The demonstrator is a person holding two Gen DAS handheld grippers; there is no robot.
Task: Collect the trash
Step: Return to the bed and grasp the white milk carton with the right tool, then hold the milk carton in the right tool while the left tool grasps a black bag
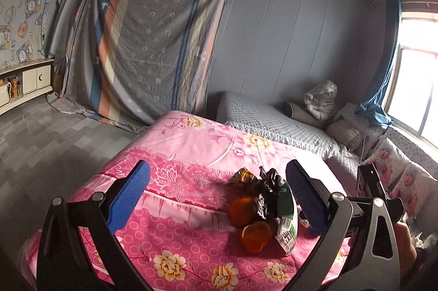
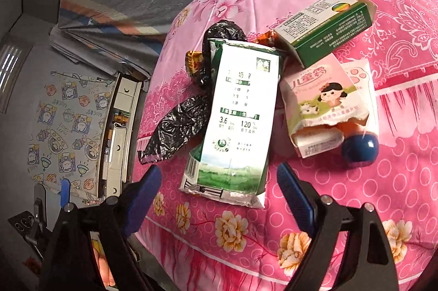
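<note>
A heap of trash lies on the pink flowered bedspread (image 2: 356, 181). A white-and-green milk pouch (image 2: 238, 113) lies flat in the middle, partly over a crumpled black plastic bag (image 2: 178, 123). A green-and-white box (image 2: 325, 25), a torn pink carton (image 2: 325, 102) and a dark blue ball (image 2: 360, 150) lie to its right. My right gripper (image 2: 219, 192) hovers open over the pouch's near end, nothing between its pads. In the left wrist view the milk pouch (image 1: 286, 225), black bag (image 1: 267, 192) and orange peels (image 1: 253, 236) sit inside the span of my open left gripper (image 1: 219, 197), closer to its right finger.
A gold snack wrapper (image 1: 242, 177) lies behind the heap. A grey quilted sofa (image 1: 273, 121) with cushions runs to the window (image 1: 416, 77). A striped sheet (image 1: 153, 44) hangs over furniture at the back. A low cabinet (image 1: 30, 80) stands left beside tiled floor (image 1: 54, 132).
</note>
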